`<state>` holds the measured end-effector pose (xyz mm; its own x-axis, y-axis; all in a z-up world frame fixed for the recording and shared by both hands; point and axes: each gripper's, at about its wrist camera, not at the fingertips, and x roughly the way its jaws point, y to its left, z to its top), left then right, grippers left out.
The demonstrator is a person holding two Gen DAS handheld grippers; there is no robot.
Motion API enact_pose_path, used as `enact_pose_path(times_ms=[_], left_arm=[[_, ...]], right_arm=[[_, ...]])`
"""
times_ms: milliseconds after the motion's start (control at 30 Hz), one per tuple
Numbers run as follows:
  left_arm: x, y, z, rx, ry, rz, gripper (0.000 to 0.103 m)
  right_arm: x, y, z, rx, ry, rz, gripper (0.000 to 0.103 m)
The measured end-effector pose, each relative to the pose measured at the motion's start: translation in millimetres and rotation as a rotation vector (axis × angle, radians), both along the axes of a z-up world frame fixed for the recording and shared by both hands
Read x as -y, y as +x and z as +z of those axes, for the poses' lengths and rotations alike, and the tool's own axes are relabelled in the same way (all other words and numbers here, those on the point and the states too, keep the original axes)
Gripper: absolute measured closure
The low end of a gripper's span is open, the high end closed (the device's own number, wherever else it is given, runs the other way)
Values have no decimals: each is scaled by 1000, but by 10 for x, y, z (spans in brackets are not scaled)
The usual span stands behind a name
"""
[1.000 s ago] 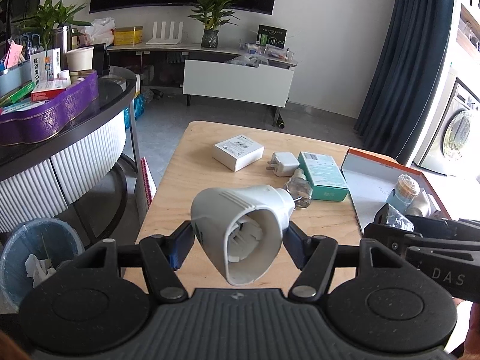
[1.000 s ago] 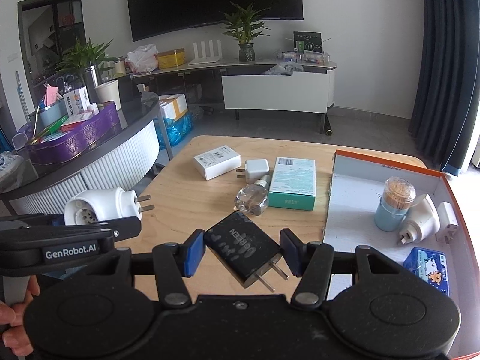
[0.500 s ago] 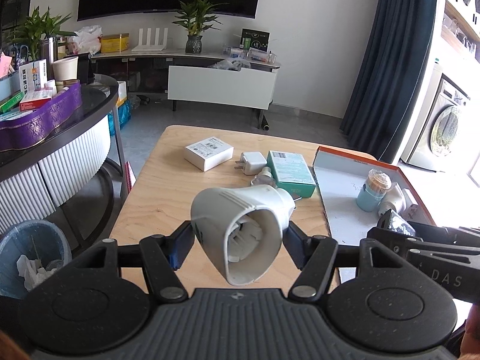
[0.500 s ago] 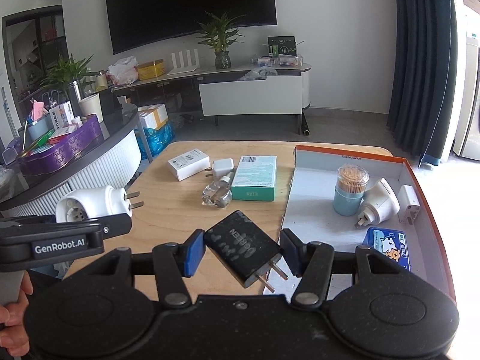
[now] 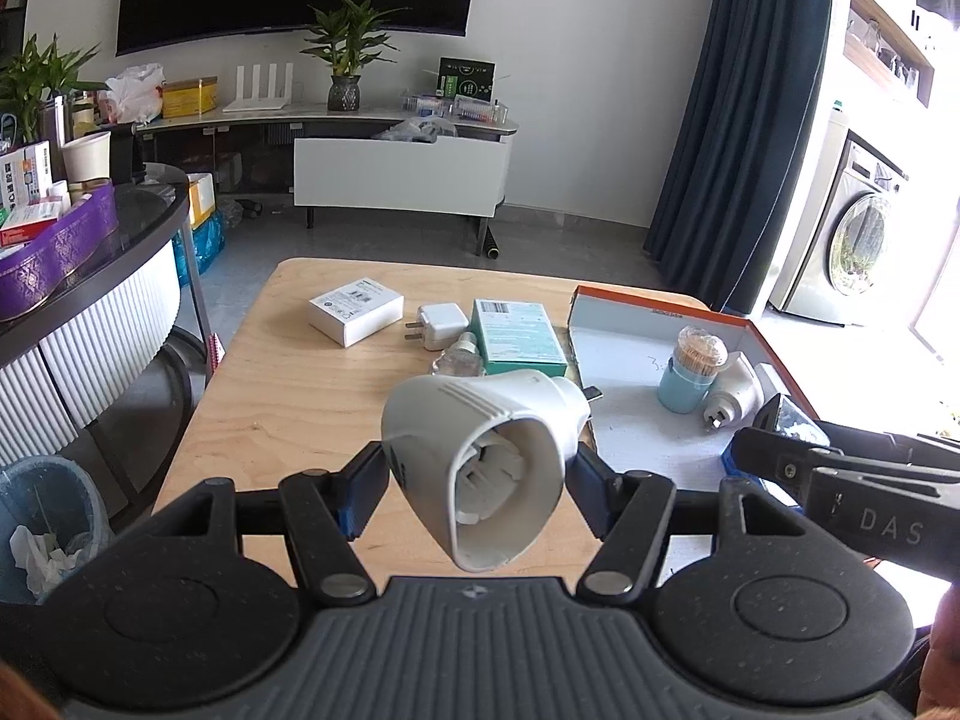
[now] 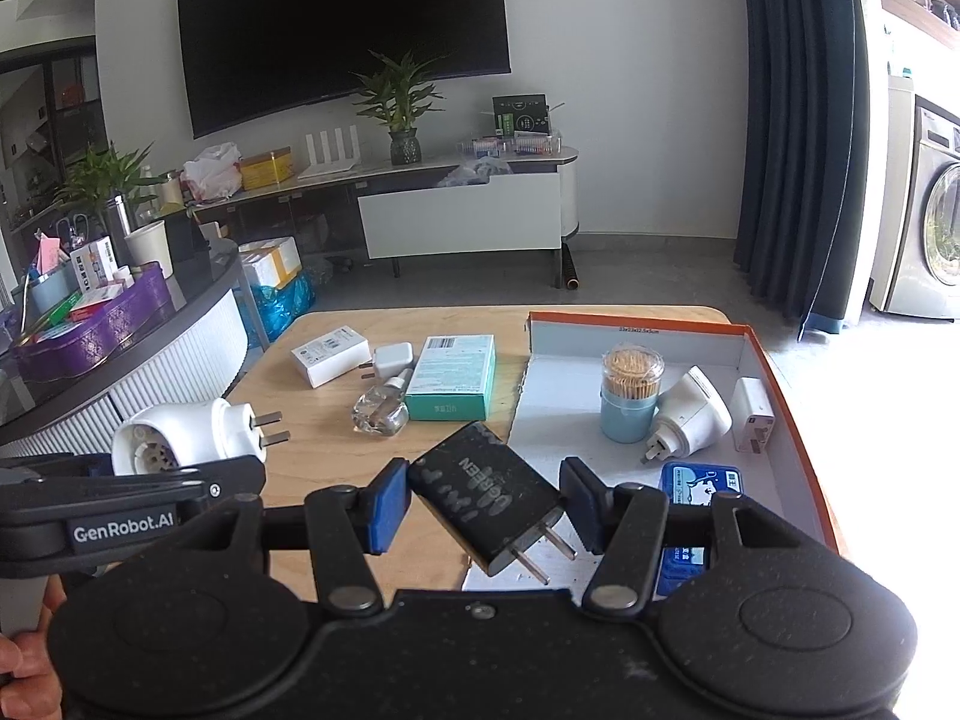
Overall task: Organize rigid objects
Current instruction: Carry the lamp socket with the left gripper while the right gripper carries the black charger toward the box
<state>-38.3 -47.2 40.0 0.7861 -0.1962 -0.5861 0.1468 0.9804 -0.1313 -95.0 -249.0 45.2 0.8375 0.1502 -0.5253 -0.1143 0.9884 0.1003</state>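
Note:
My left gripper is shut on a white cone-shaped plug-in device, held above the near part of the wooden table; in the right wrist view the same device shows at the left with its two prongs pointing right. My right gripper is shut on a black charger, prongs toward me, over the left edge of the orange-rimmed box. In the box stand a toothpick jar, another white plug-in device, a white adapter and a blue tin.
On the table lie a white box, a white charger, a small glass bottle and a teal box. A round dark-topped counter stands at the left, a bin below it. A washing machine stands at the right.
Both grippers have moved rightward with their loads, so the orange-rimmed box now lies closer to the middle of both views. Neither grip has changed.

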Motion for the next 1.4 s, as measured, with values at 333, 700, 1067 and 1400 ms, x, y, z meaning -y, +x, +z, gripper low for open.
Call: enact_pose_path(times_ms=[333,700,1067,1400], left_arm=[[175,18,18,3,0,-44,38],[350,67,49,8,-4,-86,38],[530,130,29,0,-9,-129,38],[689,215,-10,-19,-8,-162,38]], right_arm=[[165,-41,32,10,7,-45,36],[313,-47,57,20,12,-87,36],[469,-20,51,16,18,-129,36],[617,41,17,2,24,-161,36]])
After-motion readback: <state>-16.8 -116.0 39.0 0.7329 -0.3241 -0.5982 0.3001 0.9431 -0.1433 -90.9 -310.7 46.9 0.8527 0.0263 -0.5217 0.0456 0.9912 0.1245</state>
